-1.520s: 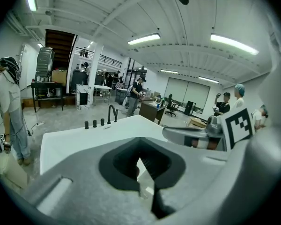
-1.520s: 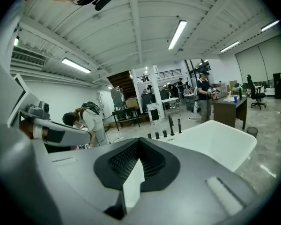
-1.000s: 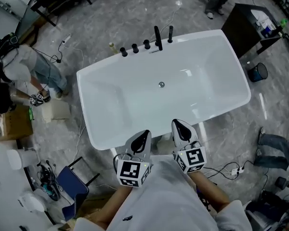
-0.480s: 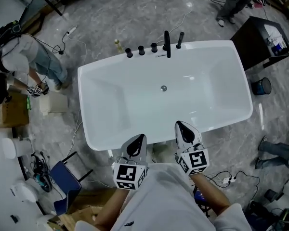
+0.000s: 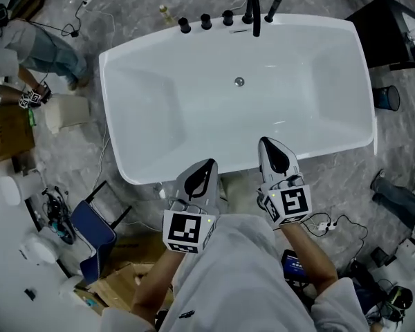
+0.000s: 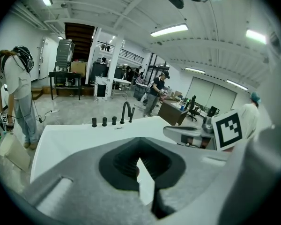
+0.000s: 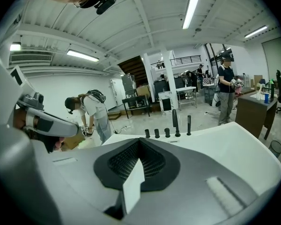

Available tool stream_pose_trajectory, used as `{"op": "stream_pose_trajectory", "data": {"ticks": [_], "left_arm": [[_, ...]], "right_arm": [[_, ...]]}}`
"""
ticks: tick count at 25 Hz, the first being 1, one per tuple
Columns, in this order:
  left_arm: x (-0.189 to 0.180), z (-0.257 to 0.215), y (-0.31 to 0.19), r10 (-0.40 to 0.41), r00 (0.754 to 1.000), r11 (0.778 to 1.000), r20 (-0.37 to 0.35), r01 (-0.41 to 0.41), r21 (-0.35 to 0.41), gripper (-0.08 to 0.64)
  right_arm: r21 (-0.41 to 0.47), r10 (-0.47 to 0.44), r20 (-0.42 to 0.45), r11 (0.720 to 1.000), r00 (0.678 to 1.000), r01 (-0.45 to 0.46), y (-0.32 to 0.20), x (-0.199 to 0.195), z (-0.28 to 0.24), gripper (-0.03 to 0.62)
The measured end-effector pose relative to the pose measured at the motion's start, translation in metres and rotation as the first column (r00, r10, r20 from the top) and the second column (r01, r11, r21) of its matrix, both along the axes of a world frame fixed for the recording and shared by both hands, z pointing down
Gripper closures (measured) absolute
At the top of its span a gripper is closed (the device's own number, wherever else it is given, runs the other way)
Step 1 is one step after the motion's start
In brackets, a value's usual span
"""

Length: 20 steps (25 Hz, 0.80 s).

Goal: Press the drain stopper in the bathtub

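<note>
A white bathtub (image 5: 159, 116) fills the middle of the head view. Its small round metal drain stopper (image 5: 239, 81) sits in the tub floor near the far side, below the black faucet (image 5: 253, 12) and knobs (image 5: 205, 21). My left gripper (image 5: 207, 166) hangs over the near rim, shut and holding nothing. My right gripper (image 5: 268, 144) reaches a little further over the tub's inside, also shut and holding nothing. Both are well short of the stopper. The left gripper view shows the left gripper (image 6: 140, 165) above the tub (image 6: 70, 142); the right gripper view shows the right gripper (image 7: 138, 165) facing the faucet (image 7: 175, 122).
A person (image 5: 34, 43) bends over a cardboard box (image 5: 7, 133) left of the tub. A blue chair (image 5: 90, 230) and cables lie at the near left. A black desk (image 5: 394, 26) and a dark bin (image 5: 387, 97) stand at the right. A power strip (image 5: 325, 223) lies near my right arm.
The head view has moved closer, so the tub looks larger and sits higher in the frame. Both grippers stay shut by the near rim, the right one now slightly further over the tub.
</note>
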<state>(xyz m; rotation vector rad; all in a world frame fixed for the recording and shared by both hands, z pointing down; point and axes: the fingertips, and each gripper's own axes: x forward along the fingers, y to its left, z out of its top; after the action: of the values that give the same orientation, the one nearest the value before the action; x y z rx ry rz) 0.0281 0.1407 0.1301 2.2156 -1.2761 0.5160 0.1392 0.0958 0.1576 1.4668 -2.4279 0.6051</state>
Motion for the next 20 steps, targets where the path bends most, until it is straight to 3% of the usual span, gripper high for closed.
{"op": "stream_pose_trajectory", "data": {"ticks": [10, 20], "left_arm": [[-0.021, 0.077, -0.031, -0.053, 0.999, 0.991, 0.000, 0.053, -0.123, 0.561], [-0.033, 0.146, -0.073, -0.116, 0.991, 0.982, -0.070, 0.104, -0.155, 0.561]], "right_arm": [[-0.023, -0.062, -0.041, 0.998, 0.997, 0.061, -0.060, -0.028, 0.072, 0.591], [-0.081, -0.055, -0.064, 0.995, 0.996, 0.050, -0.115, -0.032, 0.169, 0.591]]}}
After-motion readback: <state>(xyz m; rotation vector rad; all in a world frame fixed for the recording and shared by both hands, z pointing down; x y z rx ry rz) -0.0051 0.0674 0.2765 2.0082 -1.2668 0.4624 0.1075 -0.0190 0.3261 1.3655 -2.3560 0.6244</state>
